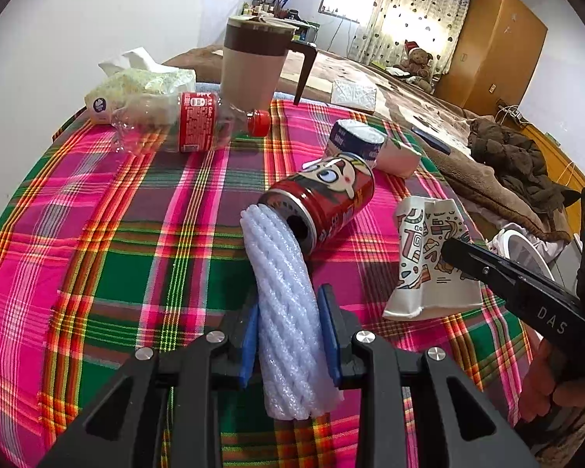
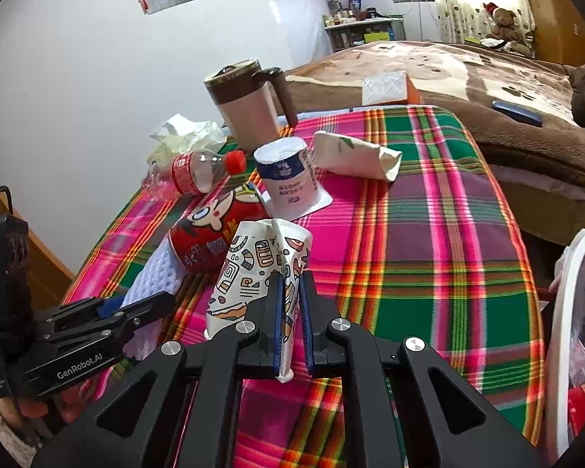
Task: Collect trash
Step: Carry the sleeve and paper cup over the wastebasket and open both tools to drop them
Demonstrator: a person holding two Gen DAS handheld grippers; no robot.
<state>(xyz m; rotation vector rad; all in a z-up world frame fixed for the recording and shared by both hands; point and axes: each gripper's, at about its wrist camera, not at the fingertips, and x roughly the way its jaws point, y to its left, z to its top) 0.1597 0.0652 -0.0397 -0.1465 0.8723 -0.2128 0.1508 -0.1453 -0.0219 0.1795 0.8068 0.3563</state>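
Foam netting (image 1: 288, 312), white, soft and featherlight, lies at the table's six o'clock, clamped mid-length by the left gripper (image 1: 290, 335); it would squash, so a gentle hold seems enough. The crushed paper cup (image 2: 257, 273), at four o'clock of the red can (image 2: 210, 234), is pinched flat in the right gripper (image 2: 290, 319). Readable print: "GenRobot.AI", "DAS".

From where I sit, two marks read clearly: "GenRobot.AI" in white on the black body of the left gripper (image 2: 109, 308), and "DAS" on the arm of the right gripper (image 1: 454, 249). The print on the red bottle label (image 1: 196, 121) and the blue-banded cup (image 2: 286, 171) is too small to read.
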